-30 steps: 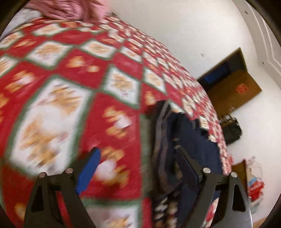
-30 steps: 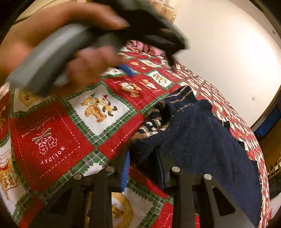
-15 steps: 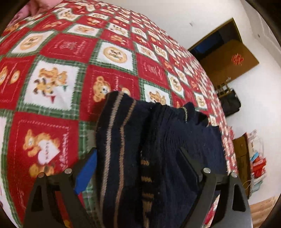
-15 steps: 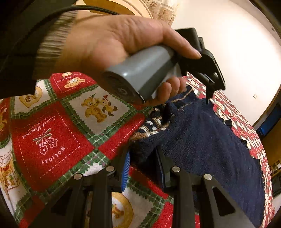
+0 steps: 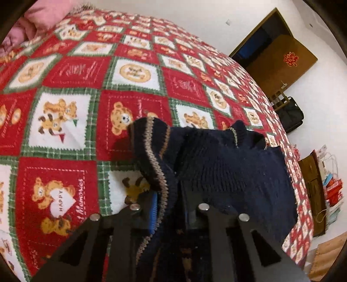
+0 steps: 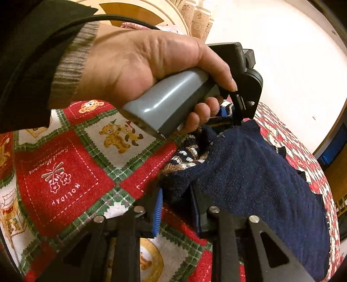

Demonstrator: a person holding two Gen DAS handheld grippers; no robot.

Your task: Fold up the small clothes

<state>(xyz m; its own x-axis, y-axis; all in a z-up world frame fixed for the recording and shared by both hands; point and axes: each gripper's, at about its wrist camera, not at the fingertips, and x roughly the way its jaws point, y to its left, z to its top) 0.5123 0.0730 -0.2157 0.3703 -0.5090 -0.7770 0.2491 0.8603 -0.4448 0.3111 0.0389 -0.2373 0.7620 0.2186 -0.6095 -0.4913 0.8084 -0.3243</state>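
A small navy knit sweater (image 5: 227, 169) with tan-striped hem lies on a red, white and green teddy-bear quilt (image 5: 130, 71). My left gripper (image 5: 168, 197) is shut on the sweater's striped edge, which bunches up between the jaws. In the right wrist view the sweater (image 6: 260, 177) spreads to the right. My right gripper (image 6: 176, 197) is shut on a near edge of it, by the patterned band. The hand holding the left gripper (image 6: 236, 112) is above and just beyond, at the sweater's far edge.
A pink pillow (image 5: 39, 19) lies at the far end of the bed. Beyond the bed's right edge stand a wooden door (image 5: 282, 58), a dark bag (image 5: 290, 115) and a low cabinet with bags (image 5: 321, 184). A white wall is behind.
My left gripper swung over from the bare quilt to the sweater and closed on its striped edge. My right gripper kept its hold on the sweater's edge and stayed put.
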